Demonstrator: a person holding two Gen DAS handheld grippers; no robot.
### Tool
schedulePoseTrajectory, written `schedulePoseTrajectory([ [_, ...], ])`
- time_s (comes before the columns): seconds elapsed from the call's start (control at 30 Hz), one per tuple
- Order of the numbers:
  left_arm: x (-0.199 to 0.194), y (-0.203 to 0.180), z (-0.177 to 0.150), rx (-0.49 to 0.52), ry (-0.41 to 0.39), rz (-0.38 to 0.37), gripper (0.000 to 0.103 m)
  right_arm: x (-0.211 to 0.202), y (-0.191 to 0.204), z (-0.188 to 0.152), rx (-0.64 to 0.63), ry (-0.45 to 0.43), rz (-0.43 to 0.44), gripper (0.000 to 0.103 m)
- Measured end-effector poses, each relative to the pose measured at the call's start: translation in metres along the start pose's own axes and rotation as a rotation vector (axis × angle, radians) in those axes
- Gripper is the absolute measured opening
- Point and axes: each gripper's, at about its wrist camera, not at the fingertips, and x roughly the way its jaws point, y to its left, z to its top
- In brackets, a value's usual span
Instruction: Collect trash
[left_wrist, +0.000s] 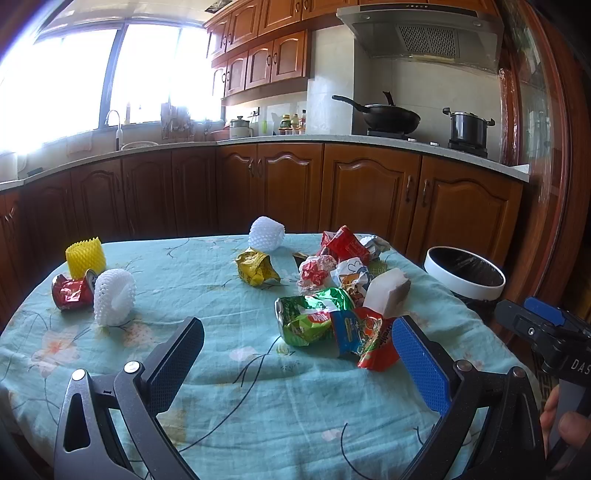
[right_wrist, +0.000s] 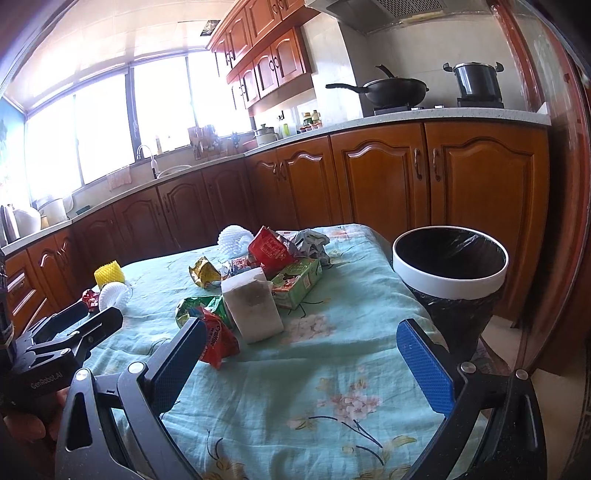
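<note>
Beside bin (right_wrist: 448, 284), wrappers (right_wrist: 218, 336), foam block (right_wrist: 253, 306)

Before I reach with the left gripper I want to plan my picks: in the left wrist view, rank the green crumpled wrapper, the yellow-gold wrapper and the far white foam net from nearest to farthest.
1. Green crumpled wrapper: closest, just ahead, right of centre.
2. Yellow-gold wrapper: mid-table, near centre.
3. Far white foam net: farthest, by the table's back edge.

The left gripper is open and empty.
</note>
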Motion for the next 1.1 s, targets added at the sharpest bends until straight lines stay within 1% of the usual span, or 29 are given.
schedulePoseTrajectory([
  [0.9, 0.004, -0.0016, -0.0009, 0.002, 0.012, -0.011, 0.102, 0.0057, -0.0003, -0.0012, 0.017, 0.012, 0.02, 0.103],
  [1.1, 0.0088, 0.0004, -0.0008, -0.008, 0.033, -0.011, 0.102, 0.0085, -0.001, -0.0019, 0.026, 0.021, 0.033, 0.103],
])
